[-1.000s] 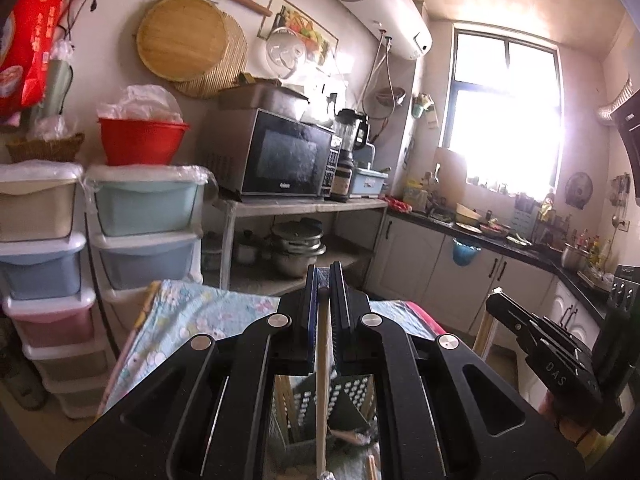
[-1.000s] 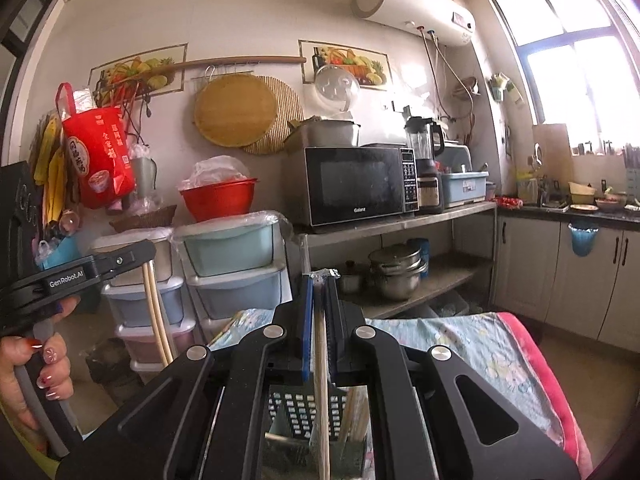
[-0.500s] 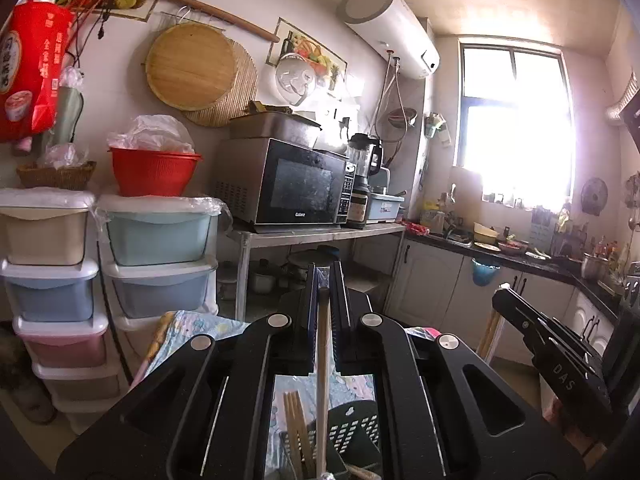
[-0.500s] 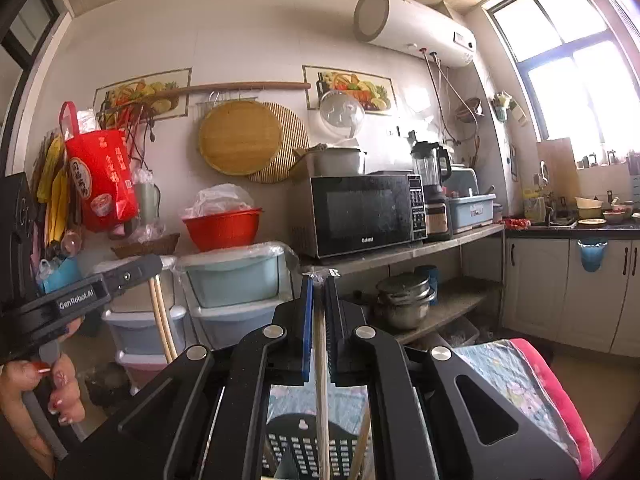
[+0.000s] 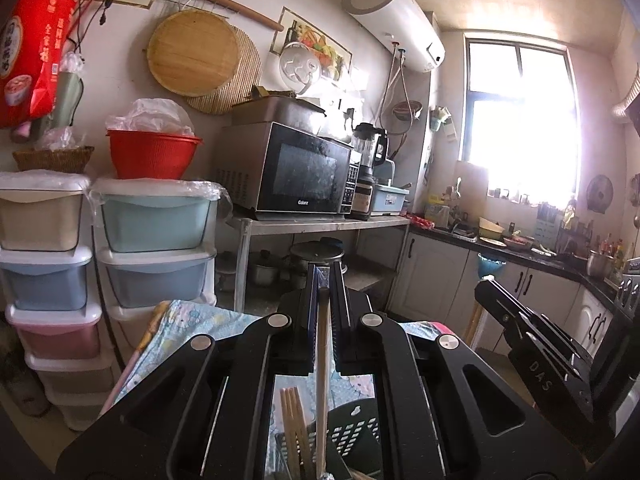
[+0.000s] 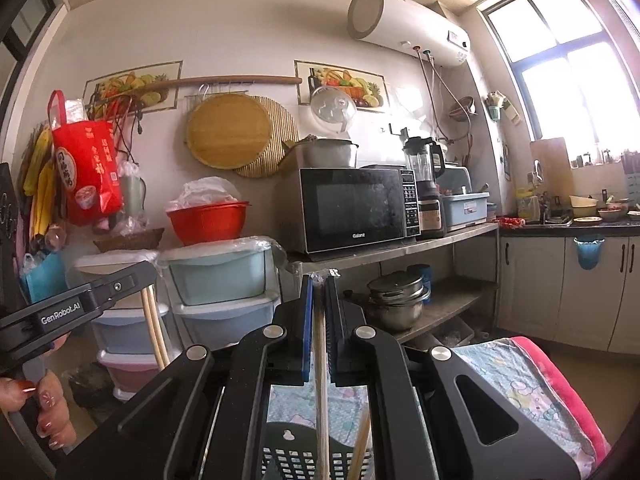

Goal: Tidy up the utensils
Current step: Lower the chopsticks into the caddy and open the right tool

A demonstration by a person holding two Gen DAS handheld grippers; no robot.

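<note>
Wooden chopsticks (image 5: 322,364) (image 6: 320,380) are hanging upright, each tool, left (image 5: 323,280) and right (image 6: 319,280), pinching one above the dark slotted basket (image 6: 292,454).

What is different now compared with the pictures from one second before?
Both grippers sank toward the dark slotted basket: it shows larger beneath them, with chopsticks already standing inside. Unchanged: the left gripper stays shut on its chopstick, the right gripper on its chopstick; nothing released.
</note>
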